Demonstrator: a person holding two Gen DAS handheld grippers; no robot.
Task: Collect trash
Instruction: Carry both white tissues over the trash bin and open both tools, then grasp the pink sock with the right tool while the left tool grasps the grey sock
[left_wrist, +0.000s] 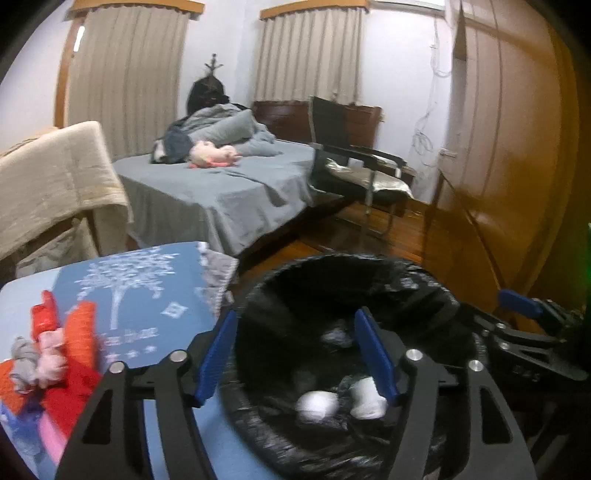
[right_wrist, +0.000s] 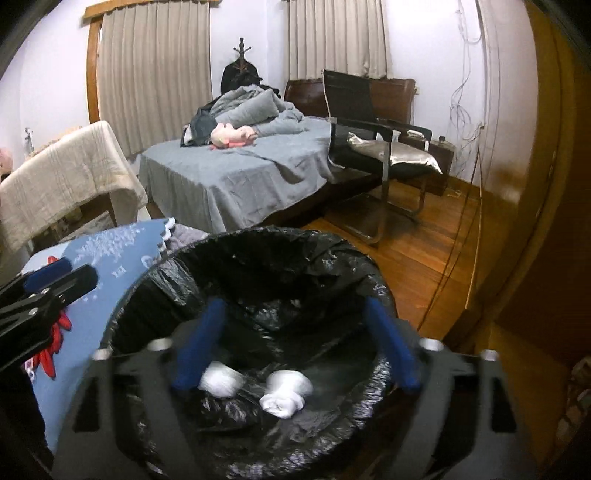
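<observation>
Left wrist view: left gripper (left_wrist: 295, 354) tilted downward over rim of bin with black liner (left_wrist: 424, 280), jaws spread wide, nothing held. Two white tissue wads (left_wrist: 317, 406) lying at liner bottom, below and between jaws. Right gripper (left_wrist: 517, 306) just beside, at bin's right edge. Blue printed cloth (left_wrist: 147, 295) left of bin; white characters on it unreadable.

Right wrist view: right gripper (right_wrist: 295, 350) angled down into bin (right_wrist: 258, 240), jaws wide apart, empty. Wads (right_wrist: 284, 395) low in liner between jaws, untouched. Left gripper (right_wrist: 48, 288) at left.
</observation>
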